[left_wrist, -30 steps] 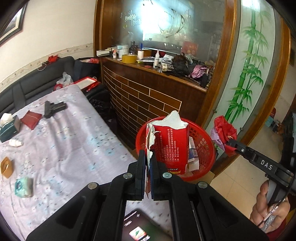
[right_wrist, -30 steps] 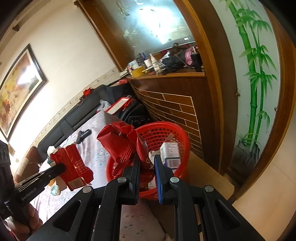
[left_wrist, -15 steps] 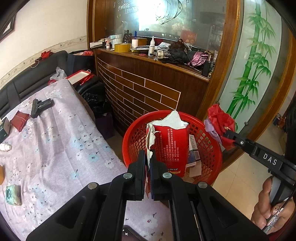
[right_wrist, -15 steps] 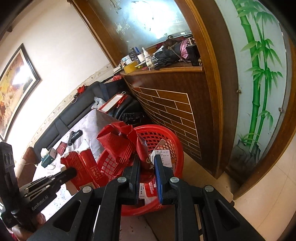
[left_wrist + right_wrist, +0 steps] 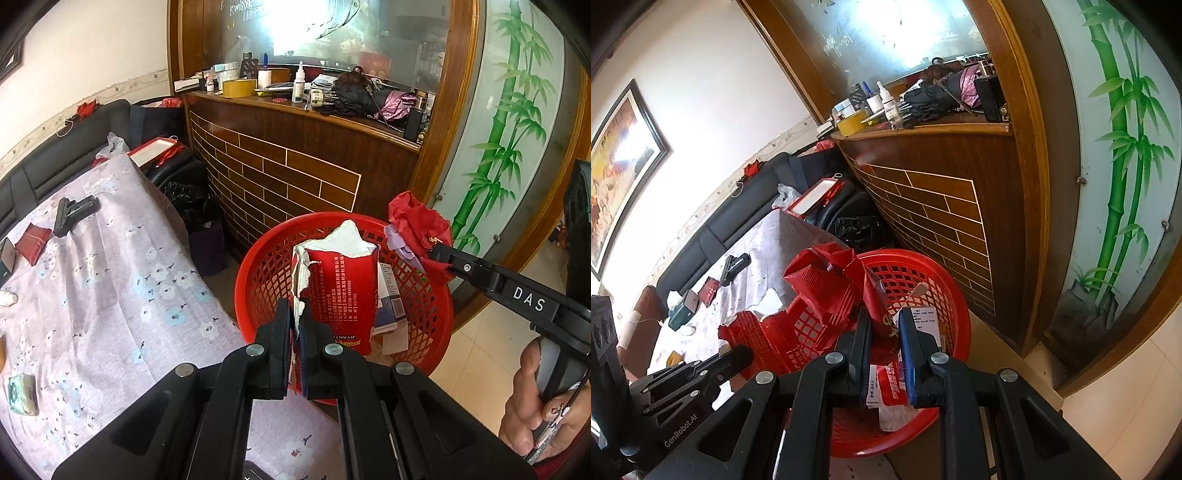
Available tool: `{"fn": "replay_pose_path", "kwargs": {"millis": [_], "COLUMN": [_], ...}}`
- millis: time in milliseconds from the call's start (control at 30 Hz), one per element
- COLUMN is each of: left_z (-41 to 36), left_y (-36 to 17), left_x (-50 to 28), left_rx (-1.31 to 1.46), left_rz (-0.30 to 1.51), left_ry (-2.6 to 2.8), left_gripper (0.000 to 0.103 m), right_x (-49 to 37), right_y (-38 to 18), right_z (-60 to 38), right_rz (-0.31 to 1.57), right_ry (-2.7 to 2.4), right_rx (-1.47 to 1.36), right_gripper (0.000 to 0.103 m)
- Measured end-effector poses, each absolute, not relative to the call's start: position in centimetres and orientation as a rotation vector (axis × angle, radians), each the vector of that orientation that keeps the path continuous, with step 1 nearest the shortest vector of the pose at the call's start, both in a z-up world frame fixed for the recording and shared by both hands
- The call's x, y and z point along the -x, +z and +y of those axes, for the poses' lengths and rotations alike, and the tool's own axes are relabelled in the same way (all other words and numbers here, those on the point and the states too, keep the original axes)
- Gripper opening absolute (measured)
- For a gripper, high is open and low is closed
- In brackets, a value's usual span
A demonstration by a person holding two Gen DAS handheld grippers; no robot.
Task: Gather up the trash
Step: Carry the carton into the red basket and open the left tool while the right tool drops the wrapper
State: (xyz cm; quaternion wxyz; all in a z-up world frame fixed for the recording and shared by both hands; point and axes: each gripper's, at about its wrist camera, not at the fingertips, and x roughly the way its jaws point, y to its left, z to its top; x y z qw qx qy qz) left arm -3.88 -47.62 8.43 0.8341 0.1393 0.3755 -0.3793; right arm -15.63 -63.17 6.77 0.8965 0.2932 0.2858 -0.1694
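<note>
Two pieces of trash are held over the round red plastic mesh basket point(image 5: 258, 273). A torn red paper carton point(image 5: 343, 291) with ragged white edges is pinched between the clenched left gripper point(image 5: 296, 325) fingers. Crumpled red paper wrapping point(image 5: 831, 284) is clamped by the right gripper point(image 5: 884, 332) fingers above the far rim.

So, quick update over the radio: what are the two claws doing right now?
Left claw shut on torn red packet, over red basket. Right claw shut on crumpled red bag, at the rim. Nothing in the way.
</note>
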Motion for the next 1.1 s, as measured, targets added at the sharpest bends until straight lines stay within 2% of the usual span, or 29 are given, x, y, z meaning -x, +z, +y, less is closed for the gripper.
{"fn": "replay_pose_path", "kwargs": {"millis": [833, 900, 933, 967, 1000, 1100], "left_z": [-48.3, -48.4, -48.4, -48.4, -48.3, -47.8], "left_y": [7.8, 7.8, 7.8, 7.8, 7.9, 8.5], "left_x": [3.9, 4.0, 4.0, 4.0, 4.1, 4.5], "left_rx": [-0.31, -0.312, -0.312, -0.312, -0.309, -0.299], "left_rz": [0.795, 0.793, 0.791, 0.787, 0.782, 0.764], "left_ry": [-0.81, -0.812, -0.811, -0.808, -0.807, -0.805], "left_gripper": [0.004, 0.008, 0.014, 0.023, 0.032, 0.036], "right_x": [13.8, 13.7, 13.8, 14.1, 14.3, 15.4], "right_y": [5.6, 5.6, 5.7, 5.8, 5.9, 6.8], "right_z": [-64.0, -63.9, -63.9, -63.9, -64.0, -63.7], "right_rz": [0.626, 0.631, 0.629, 0.622, 0.619, 0.591], "right_ry": [-0.361, -0.361, -0.362, -0.371, -0.373, -0.374], "right_rx": [-0.608, -0.605, -0.606, -0.608, -0.61, -0.614], "right_gripper": [0.018, 0.023, 0.031, 0.036, 0.036, 0.036]}}
